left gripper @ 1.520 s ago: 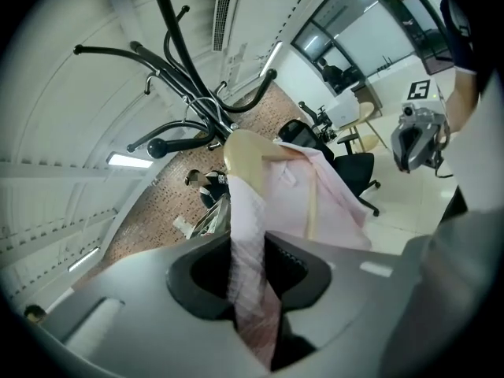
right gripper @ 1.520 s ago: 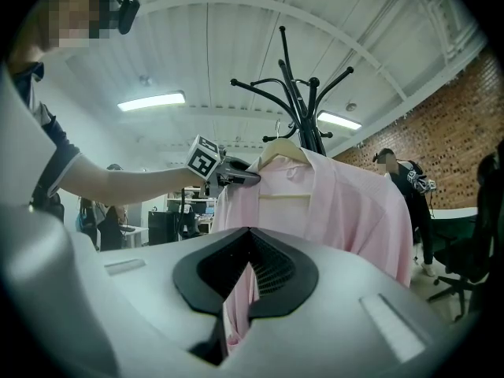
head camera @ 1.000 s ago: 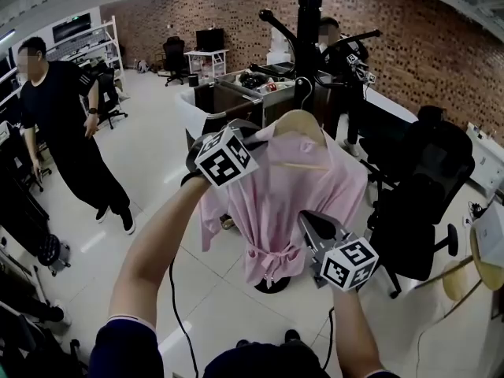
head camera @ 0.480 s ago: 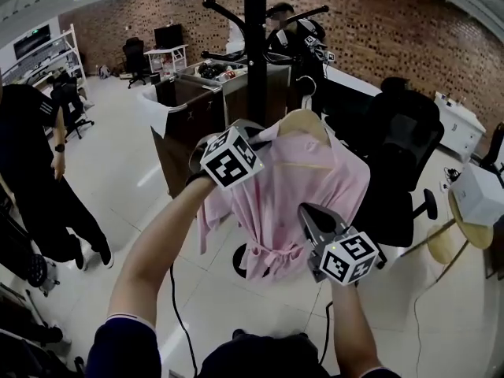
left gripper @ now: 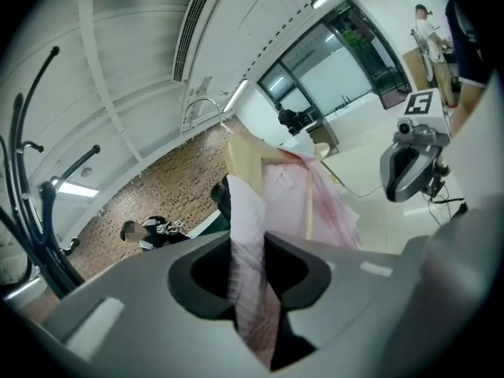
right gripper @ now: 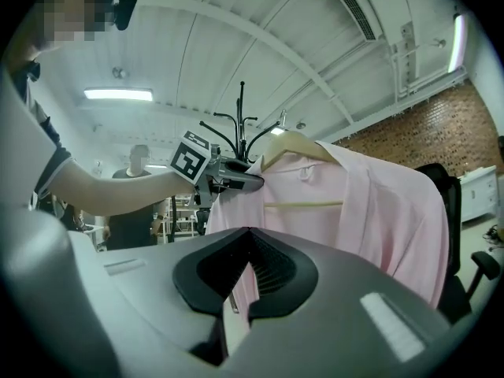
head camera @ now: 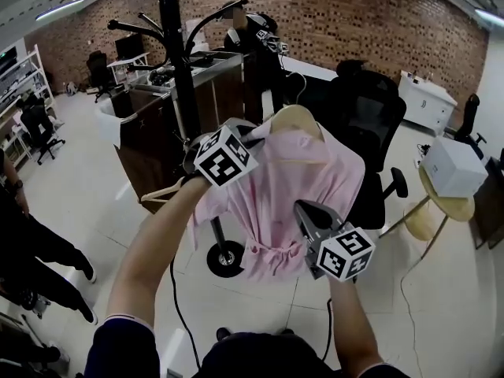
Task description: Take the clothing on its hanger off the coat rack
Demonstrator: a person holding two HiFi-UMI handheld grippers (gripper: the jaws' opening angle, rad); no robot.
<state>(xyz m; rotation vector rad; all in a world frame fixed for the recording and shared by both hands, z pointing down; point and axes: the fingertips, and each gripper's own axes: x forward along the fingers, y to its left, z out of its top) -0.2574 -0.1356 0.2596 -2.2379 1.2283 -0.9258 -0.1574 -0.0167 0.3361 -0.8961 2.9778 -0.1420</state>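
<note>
The pink robe on its wooden hanger hung at the middle of the head view, clear of the coat rack. A second before, the rack's pole had stood right behind the hanger at top centre. Now it had shifted to the upper left, apart from the robe. The left gripper stayed pinched on the robe's shoulder fabric, and the right gripper was clamped on a fold lower down. The person in black had slid to the lower-left edge.
</note>
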